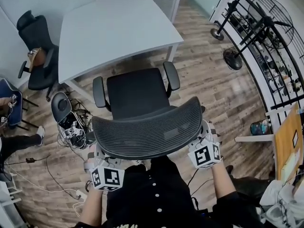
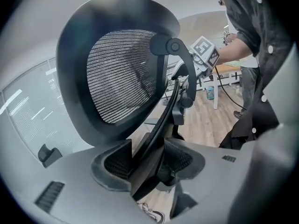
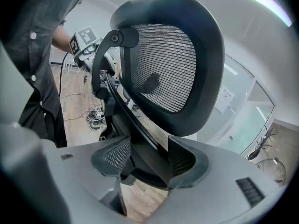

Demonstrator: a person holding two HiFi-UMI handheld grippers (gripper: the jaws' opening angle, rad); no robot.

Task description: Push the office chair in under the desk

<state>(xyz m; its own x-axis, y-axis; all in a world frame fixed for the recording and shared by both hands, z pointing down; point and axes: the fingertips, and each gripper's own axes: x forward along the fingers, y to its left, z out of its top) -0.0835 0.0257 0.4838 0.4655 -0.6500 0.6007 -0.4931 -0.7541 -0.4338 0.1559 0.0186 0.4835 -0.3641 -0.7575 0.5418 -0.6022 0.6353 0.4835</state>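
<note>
The left gripper (image 1: pixel 98 155) and the right gripper (image 1: pixel 204 136) each clamp one end of the office chair's backrest (image 1: pixel 149 127). In both gripper views the jaws are closed on its black rim, which runs between the ribbed pads. The grip looks set, so the step in hand is, I judge, the push itself, barely begun or about to begin.

The backrest is a wide, curved shell of fine grey-black mesh stretched in a smooth hard plastic frame, with a jointed support arm behind it. Beyond it lie the flat, dark padded seat (image 1: pixel 137 94) and two rounded, glossy armrests (image 1: pixel 99 91).

The office chair (image 1: pixel 142 109) faces the desk (image 1: pixel 114 27). Its seat front lies near the desk's near edge but not under it. The desk is a plain pale grey top, matte and smooth, on thin light legs.

The next move calls for an even forward shove from both sides, so the chair rolls straight over the wood-plank floor (image 1: pixel 209 80). The armrests look likely to meet the desk edge if they stand too high; I cannot tell their clearance.

Loose cables (image 1: pixel 71 127) lie near the left of the base and could catch a castor.
</note>
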